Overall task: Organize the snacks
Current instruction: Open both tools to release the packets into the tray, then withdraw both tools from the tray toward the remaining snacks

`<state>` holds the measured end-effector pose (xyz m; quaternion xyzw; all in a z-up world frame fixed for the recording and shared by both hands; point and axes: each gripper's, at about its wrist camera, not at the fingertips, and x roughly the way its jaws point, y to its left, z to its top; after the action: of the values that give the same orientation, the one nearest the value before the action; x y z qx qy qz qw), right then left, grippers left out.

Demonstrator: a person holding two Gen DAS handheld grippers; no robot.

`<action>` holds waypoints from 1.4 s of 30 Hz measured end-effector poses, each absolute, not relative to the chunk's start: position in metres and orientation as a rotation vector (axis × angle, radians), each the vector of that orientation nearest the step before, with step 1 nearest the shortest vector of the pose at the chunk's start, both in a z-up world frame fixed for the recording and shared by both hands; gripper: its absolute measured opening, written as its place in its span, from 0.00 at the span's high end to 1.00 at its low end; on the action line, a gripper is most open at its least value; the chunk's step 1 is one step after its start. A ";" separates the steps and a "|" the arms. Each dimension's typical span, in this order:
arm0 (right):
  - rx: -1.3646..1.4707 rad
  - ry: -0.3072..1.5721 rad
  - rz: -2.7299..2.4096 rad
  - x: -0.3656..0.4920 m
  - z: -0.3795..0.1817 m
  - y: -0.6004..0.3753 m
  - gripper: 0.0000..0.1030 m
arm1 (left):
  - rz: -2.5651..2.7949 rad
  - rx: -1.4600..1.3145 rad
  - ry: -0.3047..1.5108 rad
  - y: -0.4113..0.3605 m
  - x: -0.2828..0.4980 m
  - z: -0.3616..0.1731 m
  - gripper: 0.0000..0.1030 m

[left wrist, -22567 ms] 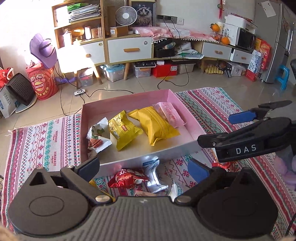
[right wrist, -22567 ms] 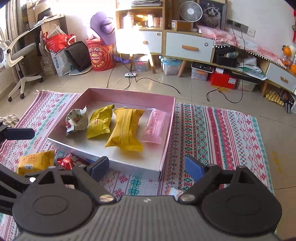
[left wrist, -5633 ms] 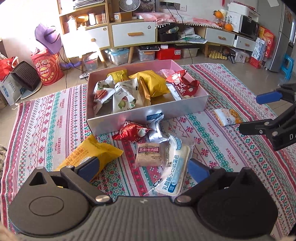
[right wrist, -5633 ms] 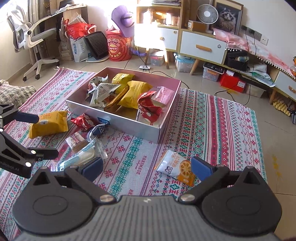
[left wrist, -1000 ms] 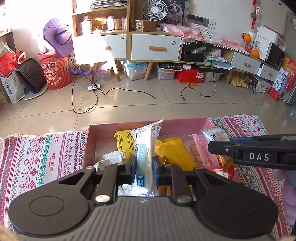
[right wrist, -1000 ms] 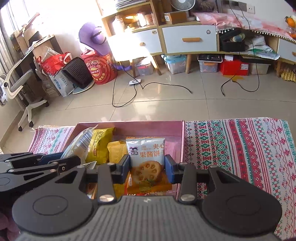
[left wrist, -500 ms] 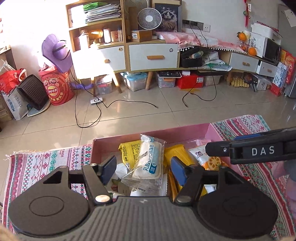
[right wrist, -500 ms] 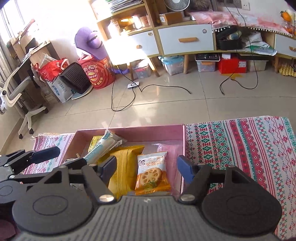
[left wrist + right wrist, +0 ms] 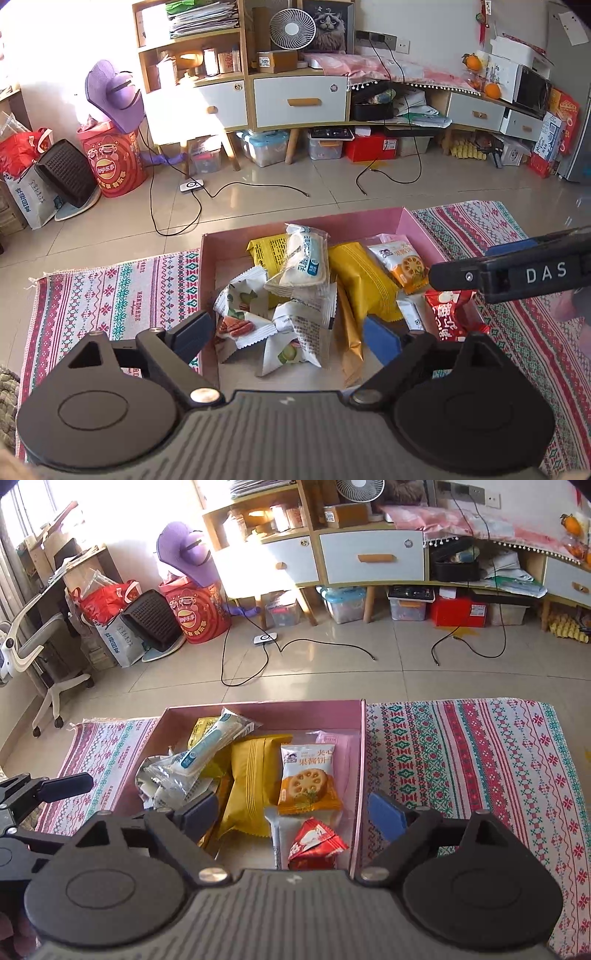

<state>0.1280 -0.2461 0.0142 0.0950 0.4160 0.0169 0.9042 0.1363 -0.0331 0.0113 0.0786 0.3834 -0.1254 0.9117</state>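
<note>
Rug (image 9: 480,760) on floor carried pink box (image 9: 258,706) at its far edge | snacks inside box: white cream-bread packet (image 9: 304,260) atop left-side pile, lotus-root biscuit packet (image 9: 307,779) by right wall | left gripper (image 9: 288,334) fingers opening, nothing between | right gripper (image 9: 293,814) fingers opening, nothing between

Pink packet (image 9: 341,760) under biscuit pack (image 9: 306,775)
</note>
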 end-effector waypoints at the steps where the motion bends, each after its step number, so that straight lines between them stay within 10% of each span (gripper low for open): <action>1: 0.187 0.858 0.036 0.124 0.016 -0.244 0.14 | -0.258 0.161 0.790 -0.030 0.132 0.012 0.08; 42: -0.083 0.780 0.405 0.031 -0.033 -0.142 0.09 | -0.362 0.253 0.867 0.064 0.073 -0.047 0.00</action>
<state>0.0307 -0.1415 -0.0331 -0.0401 0.3774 0.1962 0.9041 0.0727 0.0645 -0.0470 0.1216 0.4166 -0.1737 0.8840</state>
